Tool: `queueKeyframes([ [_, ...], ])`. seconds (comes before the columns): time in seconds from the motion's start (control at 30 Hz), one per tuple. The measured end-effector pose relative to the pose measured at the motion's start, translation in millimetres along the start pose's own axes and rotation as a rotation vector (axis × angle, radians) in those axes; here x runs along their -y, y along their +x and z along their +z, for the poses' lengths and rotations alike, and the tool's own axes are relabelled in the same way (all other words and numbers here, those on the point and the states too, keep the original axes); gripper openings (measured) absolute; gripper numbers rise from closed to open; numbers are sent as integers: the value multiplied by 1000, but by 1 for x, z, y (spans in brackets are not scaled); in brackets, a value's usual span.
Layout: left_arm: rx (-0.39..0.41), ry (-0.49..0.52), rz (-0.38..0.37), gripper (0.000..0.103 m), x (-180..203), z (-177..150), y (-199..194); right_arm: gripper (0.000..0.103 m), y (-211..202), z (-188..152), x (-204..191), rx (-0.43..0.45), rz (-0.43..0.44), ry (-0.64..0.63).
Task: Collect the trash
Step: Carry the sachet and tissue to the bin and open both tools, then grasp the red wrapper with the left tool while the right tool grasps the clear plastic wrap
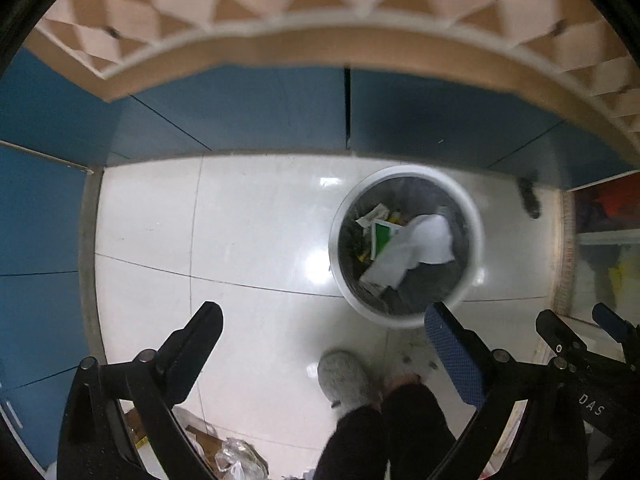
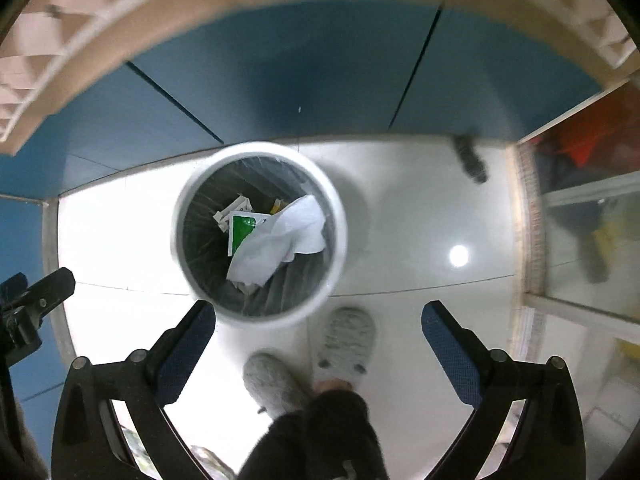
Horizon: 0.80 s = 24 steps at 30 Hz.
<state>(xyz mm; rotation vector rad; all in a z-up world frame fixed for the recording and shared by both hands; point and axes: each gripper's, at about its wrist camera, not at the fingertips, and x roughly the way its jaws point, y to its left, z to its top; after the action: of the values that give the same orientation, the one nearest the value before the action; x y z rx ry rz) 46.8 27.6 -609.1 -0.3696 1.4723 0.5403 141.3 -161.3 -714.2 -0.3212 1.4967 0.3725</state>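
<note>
White paper (image 2: 280, 236) lies in the bin (image 2: 340, 216), below both released claws (image 2: 318, 336) (image 1: 324, 334).

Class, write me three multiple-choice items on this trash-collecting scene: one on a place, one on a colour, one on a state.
1. Where does the white paper lie?
A. on the floor
B. inside the bin
C. between gripper fingers

2. What colour are the cabinet doors behind the bin?
A. blue
B. red
C. yellow

3. How does the right hand-held gripper stand?
A. shut on paper
B. shut, holding nothing
C. open, holding nothing

Answers:
1 B: the paper rests among other scraps within the bin's rim.
2 A: blue panels run along the floor's far edge.
3 C: its fingers are spread wide, with only floor and slippers between them.
</note>
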Motion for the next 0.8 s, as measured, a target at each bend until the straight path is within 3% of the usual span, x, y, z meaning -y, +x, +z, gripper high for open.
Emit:
queueKeyframes([
  [0.43, 145, 0, -70, 103, 3, -50, -227, 103, -282, -47, 8, 193, -22, -30],
  [0.6, 201, 20, -111, 103, 4, -70, -292, 103, -363, -69, 8, 235, -5, -49],
  [0.8, 271, 49, -54, 103, 2, -80, -344, 103, -431, -94, 9, 283, 51, -35],
])
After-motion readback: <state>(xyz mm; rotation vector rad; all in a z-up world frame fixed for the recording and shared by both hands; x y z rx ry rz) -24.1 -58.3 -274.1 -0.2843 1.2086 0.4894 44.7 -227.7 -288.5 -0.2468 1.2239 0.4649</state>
